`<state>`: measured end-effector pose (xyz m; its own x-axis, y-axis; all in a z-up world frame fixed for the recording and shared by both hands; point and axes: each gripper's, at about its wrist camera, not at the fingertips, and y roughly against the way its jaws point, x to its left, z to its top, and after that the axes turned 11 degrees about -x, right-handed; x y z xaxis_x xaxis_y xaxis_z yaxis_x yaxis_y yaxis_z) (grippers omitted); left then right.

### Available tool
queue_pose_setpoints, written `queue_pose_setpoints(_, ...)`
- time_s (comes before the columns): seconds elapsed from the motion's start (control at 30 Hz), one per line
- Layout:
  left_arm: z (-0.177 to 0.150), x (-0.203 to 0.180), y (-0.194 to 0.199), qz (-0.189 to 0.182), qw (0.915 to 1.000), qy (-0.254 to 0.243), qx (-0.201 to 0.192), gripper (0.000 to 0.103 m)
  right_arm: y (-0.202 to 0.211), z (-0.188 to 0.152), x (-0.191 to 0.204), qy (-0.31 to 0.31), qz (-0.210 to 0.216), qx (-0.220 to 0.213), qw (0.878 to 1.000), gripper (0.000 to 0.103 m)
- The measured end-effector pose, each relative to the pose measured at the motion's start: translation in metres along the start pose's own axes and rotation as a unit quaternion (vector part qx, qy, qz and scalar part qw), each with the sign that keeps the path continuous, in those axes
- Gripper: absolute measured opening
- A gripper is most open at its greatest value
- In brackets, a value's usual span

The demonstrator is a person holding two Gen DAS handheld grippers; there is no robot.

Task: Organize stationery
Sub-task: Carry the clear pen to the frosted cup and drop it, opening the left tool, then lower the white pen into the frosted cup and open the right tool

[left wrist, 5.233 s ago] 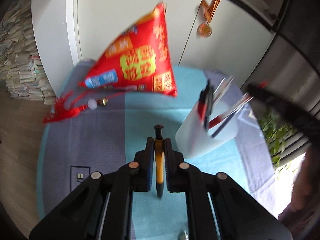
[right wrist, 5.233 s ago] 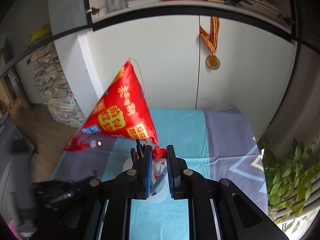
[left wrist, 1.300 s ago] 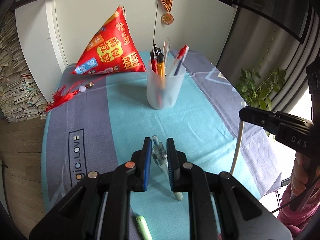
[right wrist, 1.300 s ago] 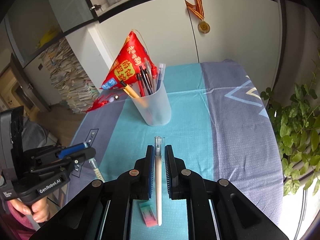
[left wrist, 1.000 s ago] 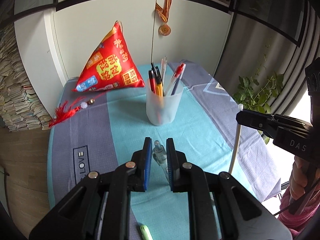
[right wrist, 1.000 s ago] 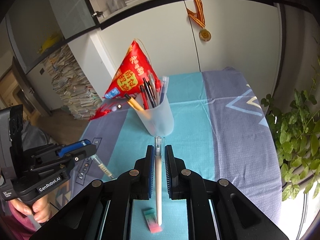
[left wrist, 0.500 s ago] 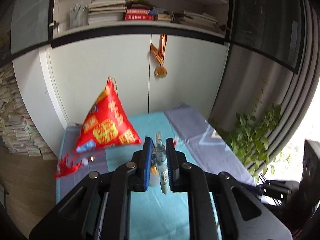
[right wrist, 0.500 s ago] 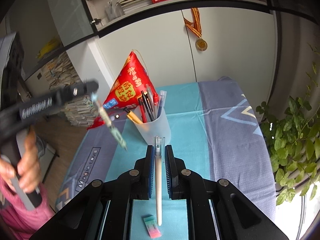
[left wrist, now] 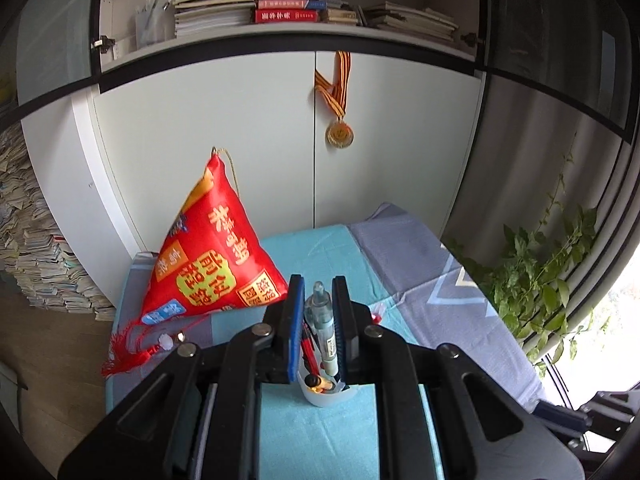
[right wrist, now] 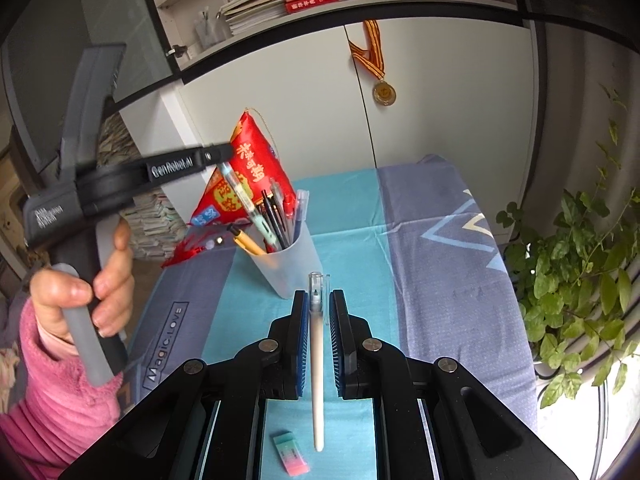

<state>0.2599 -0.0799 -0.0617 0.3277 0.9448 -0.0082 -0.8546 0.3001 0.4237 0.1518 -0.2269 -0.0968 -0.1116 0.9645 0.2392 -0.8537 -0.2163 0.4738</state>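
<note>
Left wrist view: the left gripper [left wrist: 317, 316] is pinching a clear pen [left wrist: 323, 328], barrel running roughly w/ the fingers, cap end at 12 o'clock, tip dipping toward 6. The cup [left wrist: 320, 394] is sitting directly under the fingertips, only its near rim showing at 6 o'clock of the pen, w/ a red pen and a yellow one poking up inside. A red pouch [left wrist: 208, 256] is resting at 10 o'clock on the table [left wrist: 420, 272]. Right wrist view: the right gripper [right wrist: 319, 320] is clamping a white pen [right wrist: 317, 360], long axis lying along the fingers, cap at 12, tip hanging toward 6 over the table, an eraser [right wrist: 291, 453] lying just beside the tip at 7 o'clock. From here the cup is standing at 11 o'clock, near but apart, already holding several pens. The left gripper is hovering at 10 o'clock above the cup, its pen slanting tip-down into the cup mouth. Judging by this, the left hand is nearer; its pen probably drops in first, right one waiting its turn.
</note>
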Motion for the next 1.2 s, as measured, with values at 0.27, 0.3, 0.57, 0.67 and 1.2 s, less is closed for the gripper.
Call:
queue_pose_setpoints(0.27,-0.017,-0.005,-0.003,-0.006,0.9996,-0.025,-0.008,0.013,-0.001,0.007,0.004,0.005,0.005,-0.011,1.000,0.011)
queue_pose_setpoints(0.3,-0.018,-0.005,-0.003,-0.007,0.9996,-0.025,-0.011,0.013,-0.001,0.008,0.005,0.005,0.006,-0.011,1.000,0.011)
queue_pose_setpoints(0.57,-0.009,0.002,0.029,0.002,0.9973,-0.024,-0.070,0.045,-0.003,0.018,0.013,0.012,0.005,-0.020,1.000,0.011)
queue_pose_setpoints(0.67,-0.005,0.008,0.052,0.009,0.9949,-0.018,-0.099,0.056,-0.003,0.029,0.019,0.018,0.006,-0.033,0.999,0.011)
queue_pose_setpoints(1.2,-0.042,0.077,0.126,0.093,0.9894,0.053,-0.098,0.076,-0.051,0.100,0.074,0.032,0.013,-0.147,0.989,0.011)
